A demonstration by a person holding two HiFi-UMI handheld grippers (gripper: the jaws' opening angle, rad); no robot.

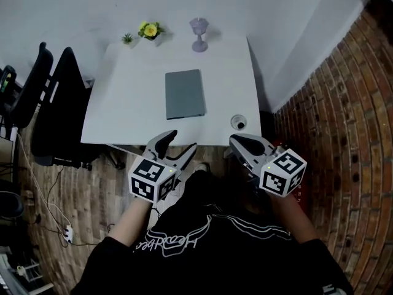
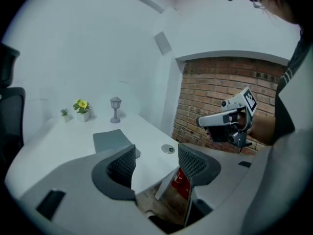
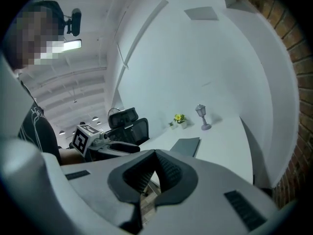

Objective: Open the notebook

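Note:
A closed grey notebook (image 1: pixel 184 94) lies flat near the middle of the white table (image 1: pixel 123 103), its spine running away from me. It also shows in the left gripper view as the notebook (image 2: pixel 112 141) and in the right gripper view as the notebook (image 3: pixel 186 146). Both grippers hover off the table's near edge, short of the notebook and apart from it. My left gripper (image 1: pixel 182 140) is open, and in its own view the left gripper (image 2: pixel 156 161) has nothing between its jaws. My right gripper (image 1: pixel 237 143) is shut on nothing, its jaws meeting at the tip of the right gripper (image 3: pixel 155 154).
At the table's far edge stand a yellow flower pot (image 1: pixel 150 31), a tiny green plant (image 1: pixel 127 39) and a small lantern ornament (image 1: pixel 199 34). A round cable grommet (image 1: pixel 238 122) sits near the front right corner. Black chairs (image 1: pixel 49 97) stand left; a brick wall (image 1: pixel 344 134) rises right.

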